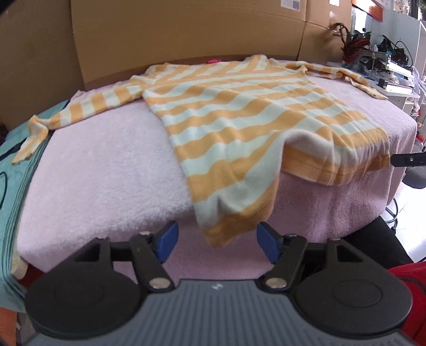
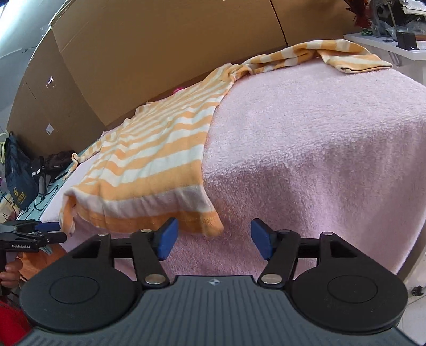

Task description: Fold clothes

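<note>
"GenRobot.AI", white print, on black body of left tool [image 2: 50, 231], seen at left edge of right wrist view. Small white logo mark, no letters, on grey ribbed housing [image 1: 217, 287] in left wrist view; similar round emblem on grey housing [image 2: 213, 282] in right wrist view. Yellow emblem with characters on dark blue bag [image 2: 20, 173], too small to read. White labels on cardboard boxes [image 2: 49, 129], print illegible. Orange sign [image 1: 372, 9] at top right, text unreadable.
</note>
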{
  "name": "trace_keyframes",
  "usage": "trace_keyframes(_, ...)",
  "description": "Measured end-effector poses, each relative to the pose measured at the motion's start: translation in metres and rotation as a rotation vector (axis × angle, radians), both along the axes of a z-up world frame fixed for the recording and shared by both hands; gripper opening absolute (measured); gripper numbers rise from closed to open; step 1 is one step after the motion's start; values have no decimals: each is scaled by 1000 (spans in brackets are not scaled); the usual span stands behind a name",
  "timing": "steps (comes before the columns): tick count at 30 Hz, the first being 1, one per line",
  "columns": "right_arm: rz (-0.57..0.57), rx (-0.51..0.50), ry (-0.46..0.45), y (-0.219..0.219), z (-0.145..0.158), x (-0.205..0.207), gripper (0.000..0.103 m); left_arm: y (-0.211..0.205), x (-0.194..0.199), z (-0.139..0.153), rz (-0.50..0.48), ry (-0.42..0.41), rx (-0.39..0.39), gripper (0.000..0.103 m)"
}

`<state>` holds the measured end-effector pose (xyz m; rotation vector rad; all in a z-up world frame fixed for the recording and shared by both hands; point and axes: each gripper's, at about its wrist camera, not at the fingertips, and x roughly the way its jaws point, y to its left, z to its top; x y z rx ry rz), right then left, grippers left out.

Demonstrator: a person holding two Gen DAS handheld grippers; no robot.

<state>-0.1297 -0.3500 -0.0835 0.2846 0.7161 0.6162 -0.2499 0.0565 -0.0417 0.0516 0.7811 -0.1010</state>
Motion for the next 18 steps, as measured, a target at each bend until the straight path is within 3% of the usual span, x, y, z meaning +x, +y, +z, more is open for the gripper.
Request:
trace_keyframes(3,-16,26,-23,4,-2,8,62,1,7,0,-25,-1,-73,83)
trace_keyframes(5,1,57,-24,6,-2,13,58,0,6,-4,-22,2,-81,78)
trace_keyframes(6,28,71,-15,8,-2,13,41,-1,6,-6,-21,7,-80,53)
trace_keyframes(7,59,69,-4,12,-1,12,25,-1,8,-9,-23,38,-96,12)
trace_keyframes(8,81,54,-2,16,1,11,7,-1,11,-13,-22,71,-127,2)
trace_keyframes(12,155,52,-35,16,23,-4,6,-3,5,-5,-7,55,-118,2)
trace_keyframes(18,166,235,-86,-35,66,-16,6,20,-30,47,4,-34,-146,1)
